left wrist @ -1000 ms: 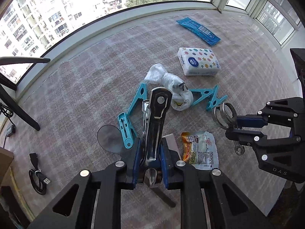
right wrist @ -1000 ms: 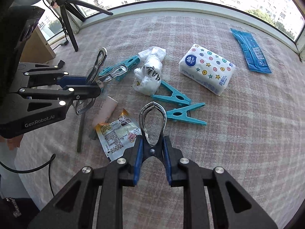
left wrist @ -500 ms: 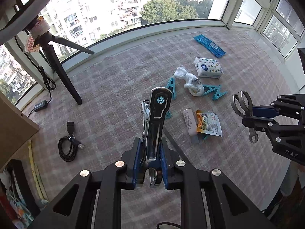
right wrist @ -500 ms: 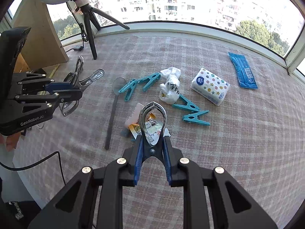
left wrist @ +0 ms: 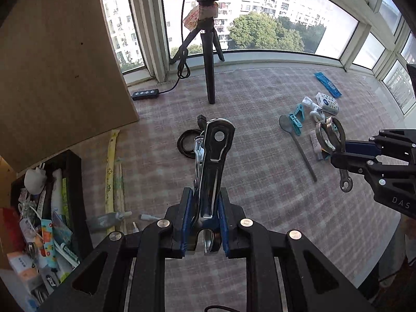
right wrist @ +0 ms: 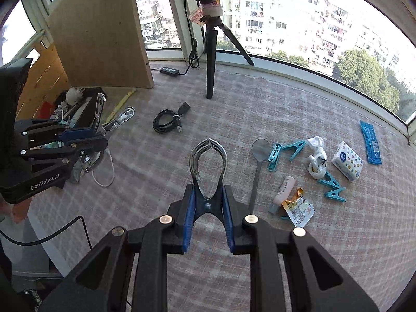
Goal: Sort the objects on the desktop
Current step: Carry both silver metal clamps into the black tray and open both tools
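Both claws are clamped on chrome metal spring clips held in the air above the pink checked tablecloth (right wrist: 260, 260): the left gripper (left wrist: 204, 223) pinches the handles of a long shiny steel clip (left wrist: 212, 161) that points away from the camera, and the right gripper (right wrist: 208, 208) grips a matching chrome clip (right wrist: 208, 166) whose curved tips meet in a closed loop. In the right wrist view the left gripper (right wrist: 83, 136) hangs at the left over a black storage box (right wrist: 88, 104) crammed with small packets and tubes; the same box (left wrist: 75, 182) sits at the near left in the left wrist view. Right of the right gripper, an orange and white snack sachet (right wrist: 297, 206) lies against a small pale pink bottle (right wrist: 284, 191), with a long-handled round metal strainer (right wrist: 258, 161) just beside them. Farther right lie turquoise plastic clothes pegs (right wrist: 286, 149), a knotted white plastic bag (right wrist: 317, 157), a white tissue pack with coloured dots (right wrist: 347, 161) and a flat blue packet (right wrist: 370, 141). Farther off, mid-table, a coiled black USB cable (right wrist: 169, 122) rests near the black tripod (right wrist: 210, 59) of a ring light, with a brown board (right wrist: 101, 31) standing at the far left.
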Demonstrator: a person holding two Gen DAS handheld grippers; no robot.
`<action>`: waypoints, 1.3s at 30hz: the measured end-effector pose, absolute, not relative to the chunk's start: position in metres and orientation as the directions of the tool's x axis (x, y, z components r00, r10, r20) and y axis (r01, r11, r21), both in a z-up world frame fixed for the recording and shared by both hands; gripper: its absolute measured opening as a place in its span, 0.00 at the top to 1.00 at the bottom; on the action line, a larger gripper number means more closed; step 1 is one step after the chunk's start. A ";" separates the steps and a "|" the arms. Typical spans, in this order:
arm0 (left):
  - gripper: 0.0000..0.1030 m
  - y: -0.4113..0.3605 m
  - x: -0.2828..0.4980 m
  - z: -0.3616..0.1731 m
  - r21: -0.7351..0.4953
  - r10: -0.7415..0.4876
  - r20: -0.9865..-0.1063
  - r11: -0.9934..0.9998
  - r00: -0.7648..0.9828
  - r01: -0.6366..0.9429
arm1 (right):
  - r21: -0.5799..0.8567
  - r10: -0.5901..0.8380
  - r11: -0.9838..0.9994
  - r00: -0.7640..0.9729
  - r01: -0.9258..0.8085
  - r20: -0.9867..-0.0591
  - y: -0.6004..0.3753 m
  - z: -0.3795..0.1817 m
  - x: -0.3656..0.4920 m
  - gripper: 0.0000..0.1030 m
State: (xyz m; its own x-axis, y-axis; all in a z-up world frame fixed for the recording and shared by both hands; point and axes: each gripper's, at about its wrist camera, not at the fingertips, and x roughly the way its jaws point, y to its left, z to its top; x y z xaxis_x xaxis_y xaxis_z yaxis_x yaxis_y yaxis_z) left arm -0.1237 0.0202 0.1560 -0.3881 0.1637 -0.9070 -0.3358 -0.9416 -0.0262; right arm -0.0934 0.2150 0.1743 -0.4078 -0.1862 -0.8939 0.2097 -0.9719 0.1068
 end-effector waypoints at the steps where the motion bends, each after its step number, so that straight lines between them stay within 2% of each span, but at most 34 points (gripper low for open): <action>1: 0.83 0.002 -0.122 0.157 -0.020 0.150 -0.907 -0.949 -0.394 -0.315 | 0.109 -0.198 -0.967 -0.406 0.232 -0.892 0.196 0.176 -0.096 0.81; 9: 0.83 -0.137 -0.113 0.160 0.009 0.064 -0.906 -0.986 -0.418 -0.169 | 0.117 -0.278 -0.908 -0.368 0.403 -0.887 0.044 0.180 -0.106 0.81; 17: 0.83 -0.254 -0.124 0.156 0.019 0.010 -0.909 -0.998 -0.416 -0.067 | 0.137 -0.326 -0.857 -0.317 0.497 -0.891 -0.083 0.175 -0.116 0.81; 29: 0.82 -0.361 -0.170 0.152 0.041 -0.047 -0.904 -0.999 -0.424 0.023 | 0.155 -0.346 -0.818 -0.257 0.555 -0.903 -0.198 0.164 -0.137 0.80; 31: 0.77 -0.371 -0.178 0.153 0.059 -0.079 -0.898 -0.996 -0.432 0.061 | 0.156 -0.362 -0.797 -0.255 0.583 -0.896 -0.211 0.165 -0.141 0.80; 32: 0.64 -0.376 -0.181 0.154 0.061 -0.090 -0.897 -0.995 -0.433 0.079 | 0.147 -0.360 -0.794 -0.261 0.589 -0.896 -0.216 0.166 -0.143 0.79; 33: 0.58 -0.381 -0.183 0.155 0.055 -0.091 -0.893 -0.994 -0.441 0.094 | 0.133 -0.344 -0.799 -0.264 0.587 -0.901 -0.221 0.165 -0.146 0.73; 39: 0.61 -0.389 -0.187 0.152 0.052 -0.088 -0.893 -0.994 -0.440 0.093 | 0.117 -0.323 -0.814 -0.276 0.569 -0.905 -0.227 0.165 -0.159 0.70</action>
State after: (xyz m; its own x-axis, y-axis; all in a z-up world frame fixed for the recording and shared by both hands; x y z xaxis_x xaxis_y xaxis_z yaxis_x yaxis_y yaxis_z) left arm -0.1872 -0.3894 0.1519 -0.4404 -0.0879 -0.8935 0.0933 -0.9943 0.0518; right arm -0.1590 -0.2271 0.1650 -0.2763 -0.3227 -0.9053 0.5689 -0.8141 0.1165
